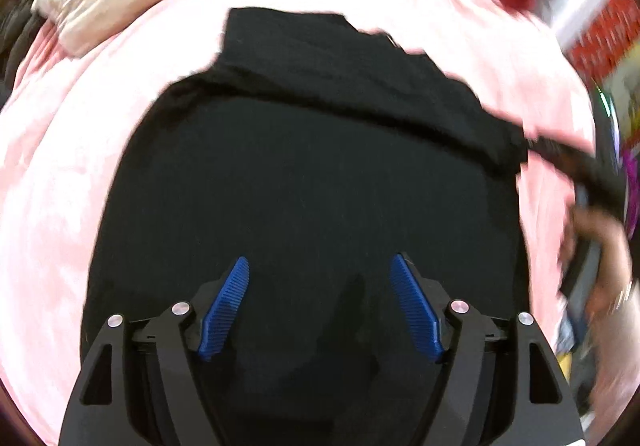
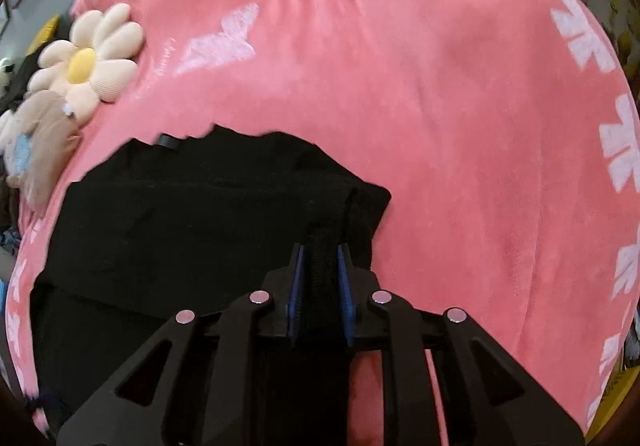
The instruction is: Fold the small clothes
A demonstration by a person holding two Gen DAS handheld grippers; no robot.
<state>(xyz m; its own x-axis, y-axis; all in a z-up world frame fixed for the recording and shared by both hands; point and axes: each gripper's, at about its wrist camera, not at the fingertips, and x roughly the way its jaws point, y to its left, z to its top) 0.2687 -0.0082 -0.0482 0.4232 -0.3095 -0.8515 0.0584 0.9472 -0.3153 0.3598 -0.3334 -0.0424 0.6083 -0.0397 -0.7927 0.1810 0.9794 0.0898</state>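
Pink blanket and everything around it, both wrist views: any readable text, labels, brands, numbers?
None readable.
pink blanket: faint script beside the white butterfly prints, too blurred to read.
black garment: no print or label visible.
red object at the frame edge: pattern only, blurred, no legible characters.

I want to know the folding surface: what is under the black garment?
The black garment lies on a pink blanket with white prints, which shows all around it. Whatever lies directly beneath the cloth is covered.
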